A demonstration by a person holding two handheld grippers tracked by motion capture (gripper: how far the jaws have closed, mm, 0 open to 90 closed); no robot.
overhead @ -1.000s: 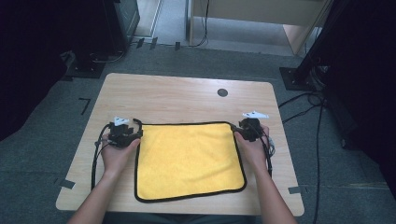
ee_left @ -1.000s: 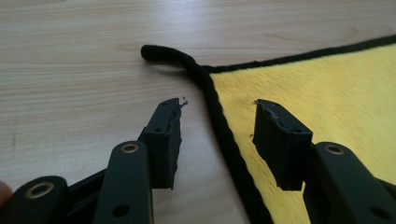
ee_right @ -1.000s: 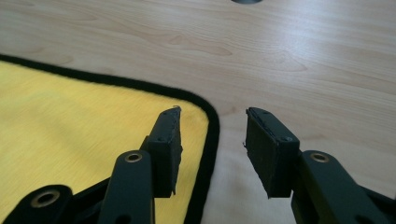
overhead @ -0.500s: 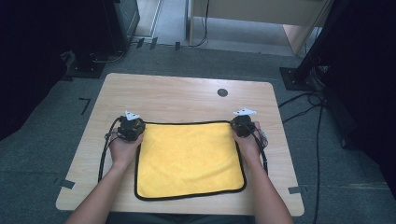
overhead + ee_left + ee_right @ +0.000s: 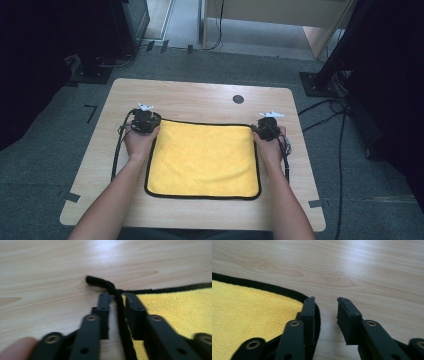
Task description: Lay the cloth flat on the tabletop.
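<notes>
Cloth: the yellow microfibre cloth with black trim lies flat on the counter, nearer its front edge.
Left arm: forearm reaches in from the front, hand low at the cloth's far left corner.
Left claw: jaws have just been opening; the black trim runs between them, not pinched.
Right arm: mirrors it at the far right corner.
Right claw: jaws have just been opening, parted, one resting on the trim, bare wood between them.
</notes>
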